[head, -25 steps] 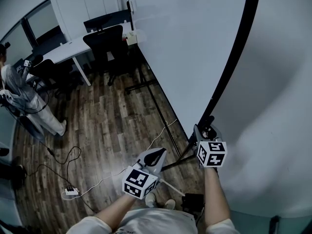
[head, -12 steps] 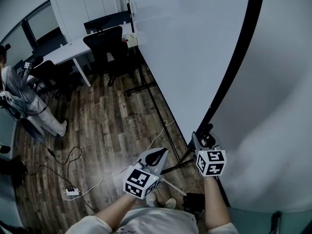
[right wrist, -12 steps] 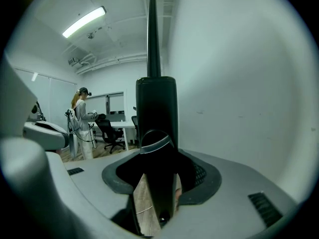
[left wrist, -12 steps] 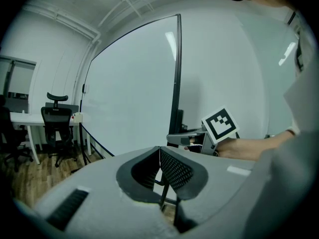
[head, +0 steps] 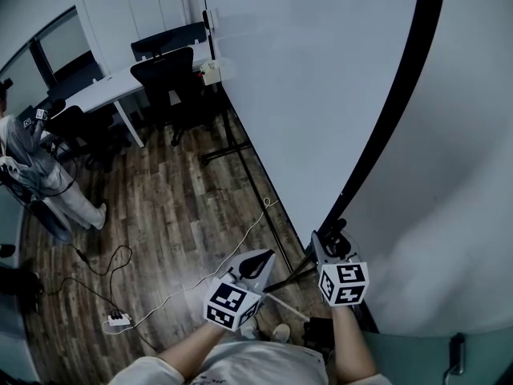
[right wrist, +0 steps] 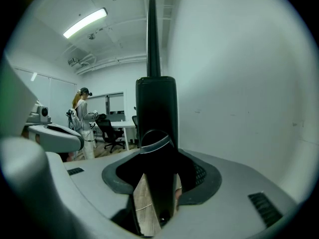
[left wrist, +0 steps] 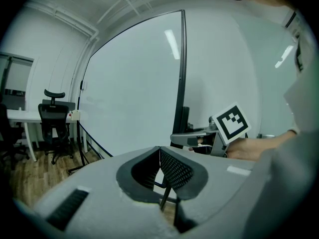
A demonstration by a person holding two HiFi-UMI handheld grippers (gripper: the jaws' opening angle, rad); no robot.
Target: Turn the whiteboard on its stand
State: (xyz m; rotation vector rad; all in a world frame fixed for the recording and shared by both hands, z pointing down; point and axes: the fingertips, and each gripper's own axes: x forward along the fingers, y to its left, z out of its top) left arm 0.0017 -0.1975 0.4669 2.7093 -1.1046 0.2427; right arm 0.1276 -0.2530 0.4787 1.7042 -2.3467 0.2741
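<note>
The right hand-held gripper (head: pixel 333 237) was clamped low on the black frame edge (head: pixel 397 103), probably for leverage to swing the whiteboard (head: pixel 313 87), which stood upright on its stand (head: pixel 240 147) beside the wall (head: pixel 469 175). The left hand-held gripper (head: pixel 260 257) hung free nearby, jaws together on nothing.

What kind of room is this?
Probably an office or meeting room: a large whiteboard on a stand, a white desk with black swivel chairs, and wood-look flooring.
</note>
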